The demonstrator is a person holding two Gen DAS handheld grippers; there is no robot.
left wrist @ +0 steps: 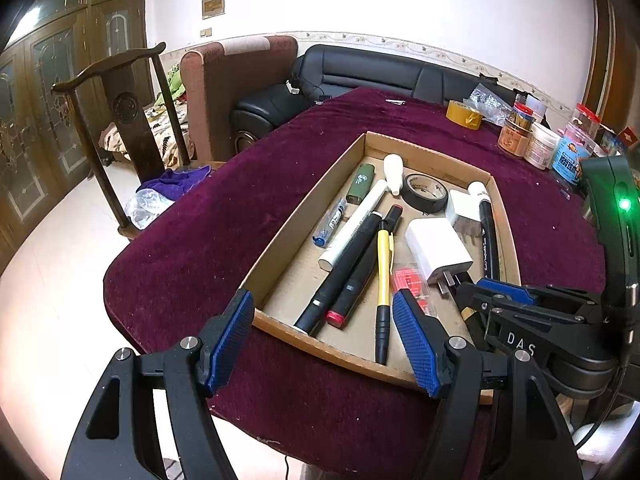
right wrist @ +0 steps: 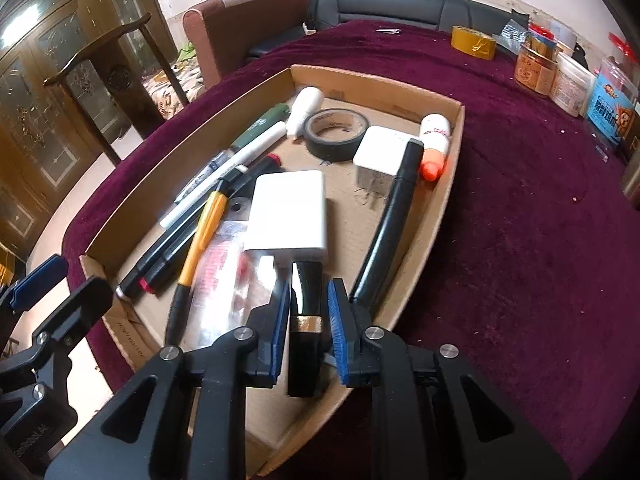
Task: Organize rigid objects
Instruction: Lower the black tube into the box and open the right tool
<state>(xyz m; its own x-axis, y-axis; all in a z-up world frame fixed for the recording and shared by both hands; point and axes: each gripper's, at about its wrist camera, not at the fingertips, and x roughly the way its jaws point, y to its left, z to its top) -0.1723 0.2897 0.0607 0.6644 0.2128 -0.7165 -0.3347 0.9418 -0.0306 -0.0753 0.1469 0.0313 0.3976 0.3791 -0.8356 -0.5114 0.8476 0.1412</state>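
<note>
Between the right tool's (right wrist: 308, 320) clamped pads stands a black gold-banded tube (right wrist: 306, 320), over the cardboard tray (right wrist: 376, 84).

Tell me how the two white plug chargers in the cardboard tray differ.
The flat rectangular white charger is larger and lies nearer the tongs; the cube-shaped white charger is smaller and sits farther back, beside the black tape roll. The flat one's metal prongs show in the left view; the cube's don't. Both are white, in the cardboard tray.
</note>
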